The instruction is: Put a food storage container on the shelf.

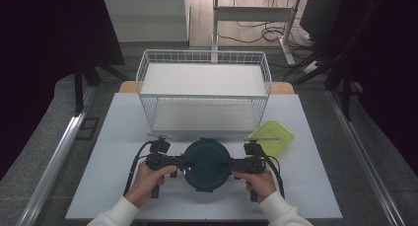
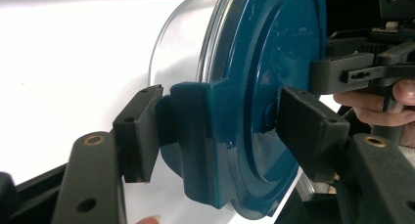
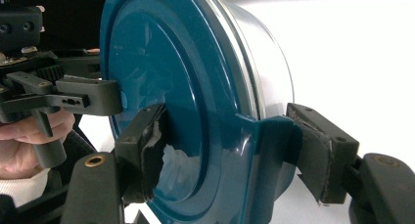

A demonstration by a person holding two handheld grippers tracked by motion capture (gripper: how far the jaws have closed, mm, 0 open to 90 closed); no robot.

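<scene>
Left gripper (image 1: 183,162): its fingers (image 2: 139,131) sit partly closed over the left latch tab of the round container, one pad against the tab's outer face, the other on the lid top; it looks like a clamp on the tab.
Right gripper (image 1: 232,164): it mirrors the left, with its fingers (image 3: 318,150) closed about the right latch tab (image 3: 266,150), one pad on the lid top and one against the tab's outer side.
Pad wear: the padding on the right fingers is torn and ragged, so I judge the hold there weaker than it looks.
Slip risk: the lid is glossy and hard; if the hands pull apart or lift unevenly, a pad could slide off its tab.
Latch risk: if one tab snaps open before the other, the container could tip or skid across the worktop (image 1: 123,186).
Drop risk: the body looks like clear glass or hard plastic; lifted by the tabs alone, it could part from the lid and fall.
Container (image 1: 207,163): it sits on the near middle of the worktop between both grippers, a round see-through body under a dark teal lid (image 2: 274,62) with moulded rings and side tabs (image 2: 195,136).
Yellow-green lid (image 1: 272,136): it lies flat to the right, just beyond the right gripper, apart from the container.
Wire basket (image 1: 204,90): a white two-level rack stands behind the container; a hasty lift could knock its front.
</scene>
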